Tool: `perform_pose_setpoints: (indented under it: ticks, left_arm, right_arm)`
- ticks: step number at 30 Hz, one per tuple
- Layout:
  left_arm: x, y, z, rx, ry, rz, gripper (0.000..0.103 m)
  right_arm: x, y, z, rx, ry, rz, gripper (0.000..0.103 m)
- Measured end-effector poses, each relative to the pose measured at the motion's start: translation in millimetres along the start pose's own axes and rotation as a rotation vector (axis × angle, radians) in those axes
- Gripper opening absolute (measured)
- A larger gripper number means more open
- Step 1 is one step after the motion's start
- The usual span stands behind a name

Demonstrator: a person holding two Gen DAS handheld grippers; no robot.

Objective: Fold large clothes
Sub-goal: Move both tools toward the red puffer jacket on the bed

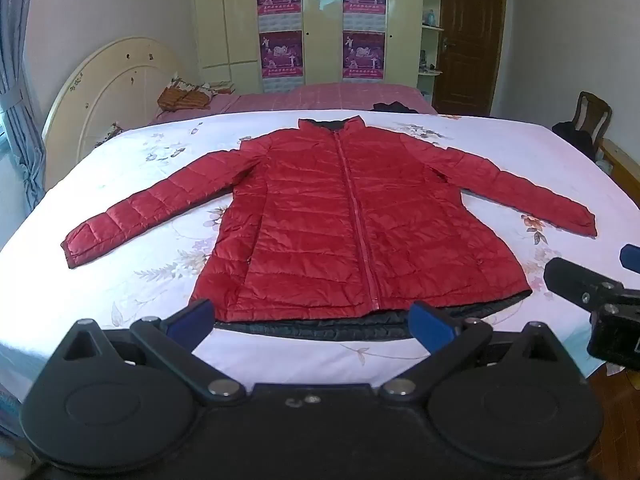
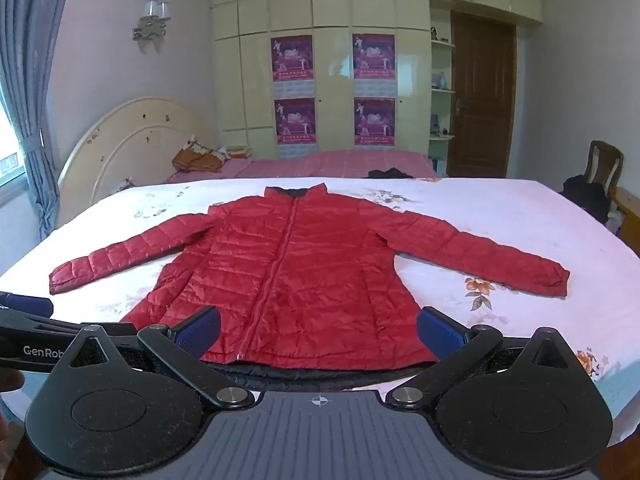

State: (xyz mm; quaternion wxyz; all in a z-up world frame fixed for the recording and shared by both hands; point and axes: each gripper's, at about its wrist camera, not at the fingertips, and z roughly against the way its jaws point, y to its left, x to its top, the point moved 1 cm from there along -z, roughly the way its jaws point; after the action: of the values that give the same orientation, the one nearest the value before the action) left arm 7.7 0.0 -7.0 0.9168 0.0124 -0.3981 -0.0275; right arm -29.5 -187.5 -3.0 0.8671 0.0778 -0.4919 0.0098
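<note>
Two tongs, both spread wide with nothing between the blue pads: left tongs [image 1: 312,318] and right tongs [image 2: 320,332] hover side by side over the near edge of the bed [image 1: 280,356], clear of the cloth. Red quilted jacket [image 1: 352,216] lies flat on the floral sheet, zipped, collar away, both sleeves stretched outward. Its dark lining shows along the hem, partly hidden behind the tong fingers. Right tongs are cut off at the left view's right edge. Dark garment [image 2: 390,173] behind the collar is mostly hidden; dark heap on chair [image 2: 604,164] unreadable.
</note>
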Motion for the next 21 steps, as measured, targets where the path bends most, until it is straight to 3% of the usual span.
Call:
perform_pose_setpoints:
  ticks: [21]
  left_arm:
    - [3.7, 1.9, -8.3, 0.011, 0.007, 0.001, 0.103]
  right_arm:
    - [3.8, -5.3, -9.3, 0.002, -0.003, -0.003, 0.103]
